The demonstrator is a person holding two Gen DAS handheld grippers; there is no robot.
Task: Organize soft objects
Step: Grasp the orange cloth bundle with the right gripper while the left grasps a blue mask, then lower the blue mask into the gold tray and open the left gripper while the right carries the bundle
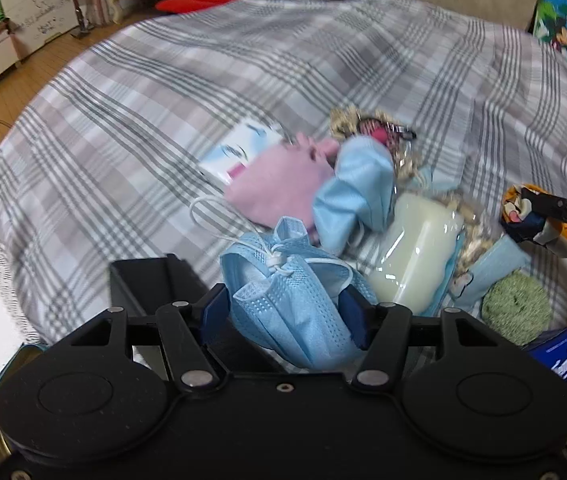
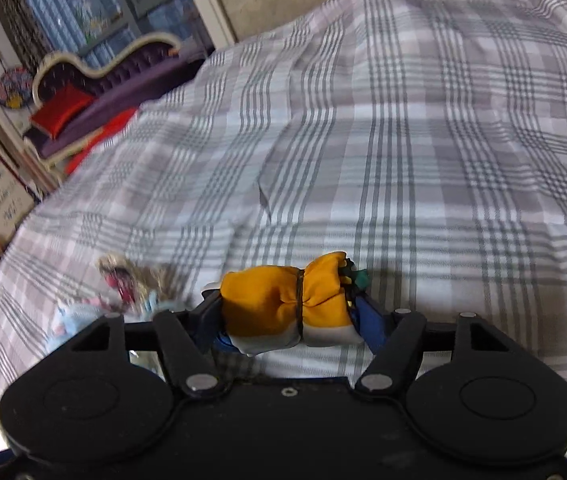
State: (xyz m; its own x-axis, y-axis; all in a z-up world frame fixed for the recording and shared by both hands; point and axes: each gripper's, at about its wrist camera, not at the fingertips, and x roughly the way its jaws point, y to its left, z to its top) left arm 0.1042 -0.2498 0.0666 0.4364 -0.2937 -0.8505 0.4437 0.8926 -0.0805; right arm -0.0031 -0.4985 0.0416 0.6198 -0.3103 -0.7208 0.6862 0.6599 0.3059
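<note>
On the grey checked bedspread point(image 1: 211, 80) your soft things lie in one heap near the middle of the left wrist view. You can count one pink cloth point(image 1: 275, 188), one light blue cloth point(image 1: 359, 184) touching it at its 3 o'clock side, one white packet point(image 1: 239, 152) peeking out at its 10 o'clock side, one pale clear pouch point(image 1: 415, 264) and one round green scrubber point(image 1: 517, 308) down at 4 o'clock. A blurry beaded thing point(image 1: 375, 128) sits at the heap's 12 o'clock end; you cannot tell what it is.

Your left gripper point(image 1: 283, 312) points down at the bed. Its two blue pads point(image 1: 215, 312) squeeze one bunch of blue face masks point(image 1: 287, 300), tied with a white string, at 6 o'clock of the heap. The bunch fills the gap, so the claw stands narrow and holds it.

Your right gripper point(image 2: 287, 320) also tips down toward the bed. It holds one little orange and white cloth bundle point(image 2: 291, 304), tied round its middle with a dark band. The pads press on both ends. Open bedspread fills that view above it. In the left wrist view this same bundle point(image 1: 523, 216) shows at 3 o'clock, just beside the heap.
</note>
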